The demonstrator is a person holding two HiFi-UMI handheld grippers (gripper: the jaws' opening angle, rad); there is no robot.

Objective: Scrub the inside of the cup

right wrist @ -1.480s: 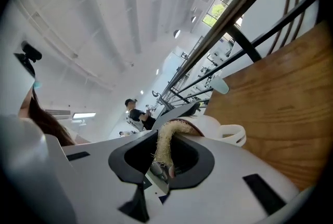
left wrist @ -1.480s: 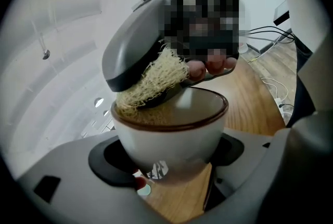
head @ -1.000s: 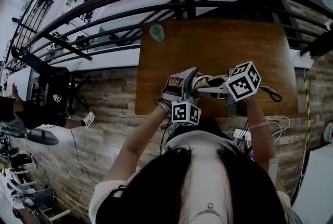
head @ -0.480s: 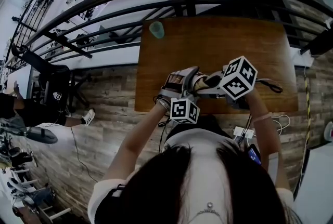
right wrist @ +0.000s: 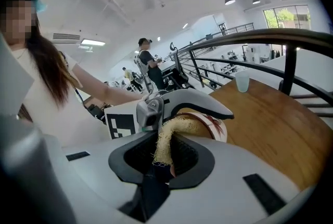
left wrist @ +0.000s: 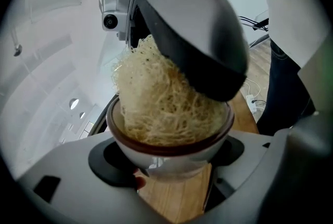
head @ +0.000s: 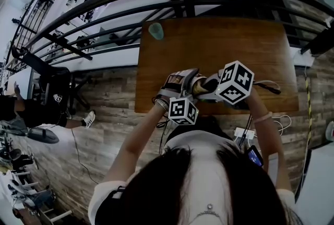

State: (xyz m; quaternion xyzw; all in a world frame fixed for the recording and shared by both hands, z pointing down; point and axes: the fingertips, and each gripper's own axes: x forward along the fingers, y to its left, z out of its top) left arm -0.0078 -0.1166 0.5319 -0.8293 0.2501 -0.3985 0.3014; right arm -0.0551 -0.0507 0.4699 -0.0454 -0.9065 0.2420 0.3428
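While the left gripper (left wrist: 169, 165) has its jaws clamped on the cup (left wrist: 171, 153), a white one with a dark brown rim, over the near side of the wooden table (head: 235, 41), the right gripper (right wrist: 166, 158) is pinching a pale stringy loofah scrubber (left wrist: 161, 103) that's stuffed into it. The scrubber fills the mouth, so the inside can't be seen. In the head view the grippers pretty much bury the cup.

Left gripper (head: 182, 81) beside right gripper (head: 204, 86) (jaws seemingly clamped)
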